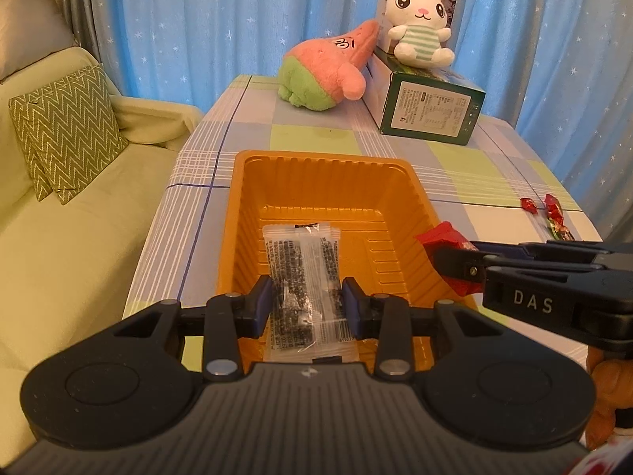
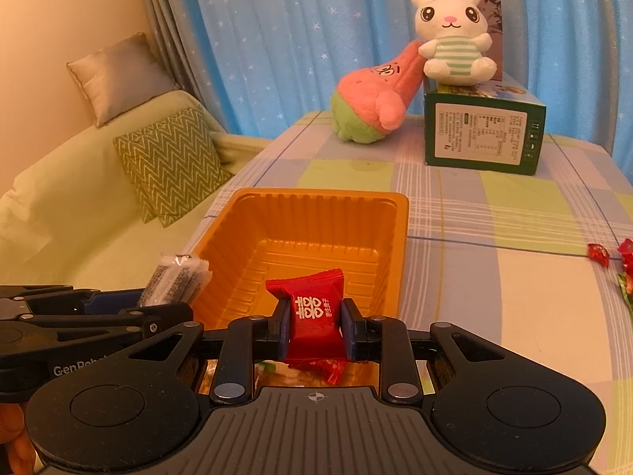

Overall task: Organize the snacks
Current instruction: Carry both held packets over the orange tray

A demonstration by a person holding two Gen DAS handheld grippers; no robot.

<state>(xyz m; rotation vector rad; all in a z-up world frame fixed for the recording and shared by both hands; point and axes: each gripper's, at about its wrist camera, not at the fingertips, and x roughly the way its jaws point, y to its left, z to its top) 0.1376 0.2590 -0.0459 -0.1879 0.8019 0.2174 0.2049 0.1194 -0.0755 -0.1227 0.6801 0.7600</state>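
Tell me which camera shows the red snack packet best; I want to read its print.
The right wrist view: the red packet faces the camera between the right gripper fingers, white print legible, above the orange tray. The left wrist view shows only its edge, mostly hidden behind that gripper's finger, no print visible.

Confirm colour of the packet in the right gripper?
Red, with white printed characters. The packet shows best in the right wrist view, clamped in the right gripper.
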